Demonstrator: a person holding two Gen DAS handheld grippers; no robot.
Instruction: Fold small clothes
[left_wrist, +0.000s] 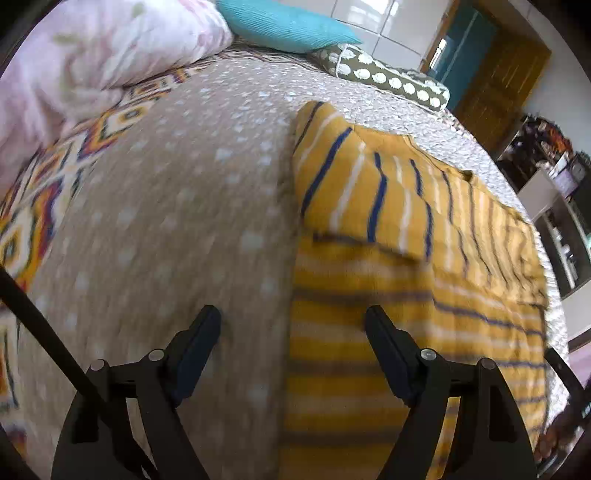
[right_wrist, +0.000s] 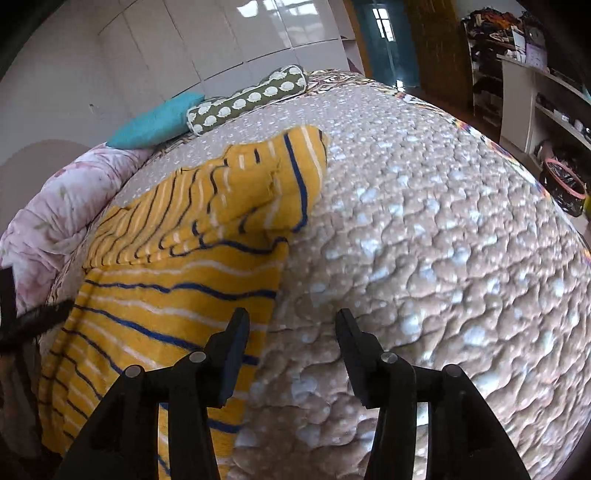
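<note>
Left wrist view
Left gripper (left_wrist: 293, 319): bottom centre of frame, jaws spread wide, nothing between them; left finger (left_wrist: 201, 341) over bedspread, right finger (left_wrist: 386, 354) over striped cloth.
Garment (left_wrist: 406, 258): mustard-yellow, blue and white stripes, lies flat on bedspread, right half of frame; its straight left edge runs up between the fingers. One sleeve or flap is folded across the upper part, stripes running crosswise to the body.
Bedspread (left_wrist: 184, 203): beige, white dots, centre and left; colourful patterned border at left edge.
Quilt (left_wrist: 92, 55): pink floral, bunched, upper left.
Teal pillow (left_wrist: 288, 26): top centre.
Dotted bolster (left_wrist: 388, 77): olive with white dots, just right of teal pillow.

Right wrist view
Right gripper (right_wrist: 291, 321): bottom centre, jaws apart, holding nothing; left finger (right_wrist: 232, 350) over garment (right_wrist: 177, 280) edge, right finger (right_wrist: 354, 350) over bedspread (right_wrist: 443, 240).
Garment place: left half of frame, folded part points to upper centre.
Teal pillow (right_wrist: 155, 122) and dotted bolster (right_wrist: 251, 96): upper left, touching.
Quilt (right_wrist: 55, 206): far left.
Shelves (right_wrist: 535, 92): cluttered, upper right.
</note>
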